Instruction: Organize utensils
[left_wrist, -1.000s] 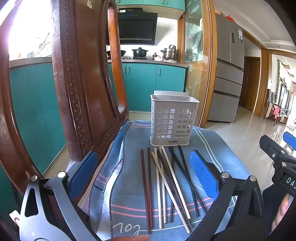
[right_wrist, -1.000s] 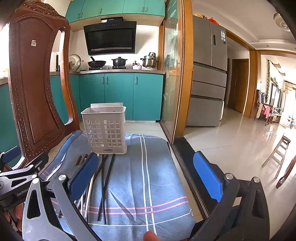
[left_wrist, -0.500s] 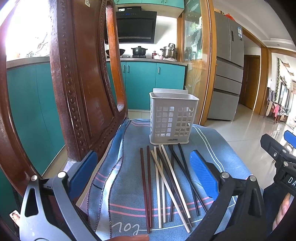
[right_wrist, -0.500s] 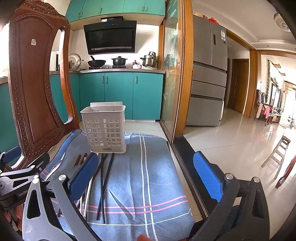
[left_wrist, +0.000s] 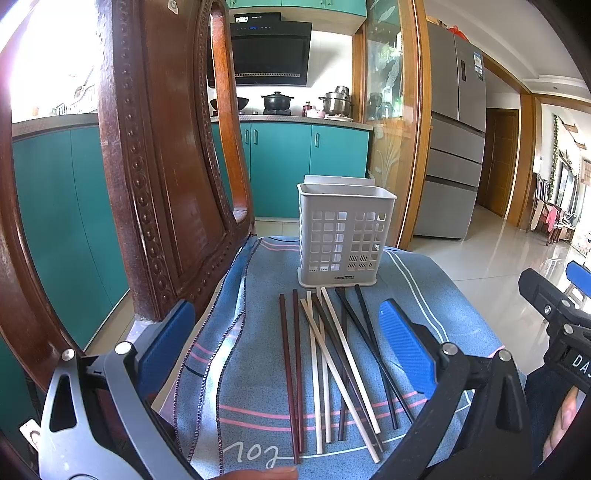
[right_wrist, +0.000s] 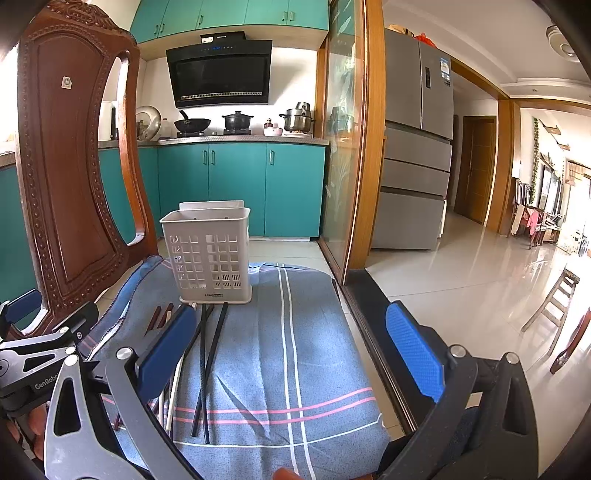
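Several chopsticks (left_wrist: 332, 354) lie on a blue striped cloth (left_wrist: 436, 295): dark red ones at the left, pale ones crossing in the middle, black ones (right_wrist: 210, 354) at the right. Behind their far tips stands an empty white perforated utensil holder (left_wrist: 345, 240), also in the right wrist view (right_wrist: 210, 254). My left gripper (left_wrist: 286, 334) hovers open above the chopsticks, holding nothing. My right gripper (right_wrist: 291, 343) is open over the bare cloth to the right of them. The left gripper's body (right_wrist: 40, 365) shows at the right view's left edge.
A carved wooden chair back (left_wrist: 159, 166) rises close on the left. The cloth-covered surface ends at a dark edge (right_wrist: 373, 332) on the right, with tiled floor beyond. Teal kitchen cabinets (right_wrist: 240, 184) and a fridge (right_wrist: 417, 147) stand far behind.
Both views have shifted only slightly; the holder and chopsticks sit a touch higher in the left wrist view. Both grippers stay open and nothing on the cloth has moved.
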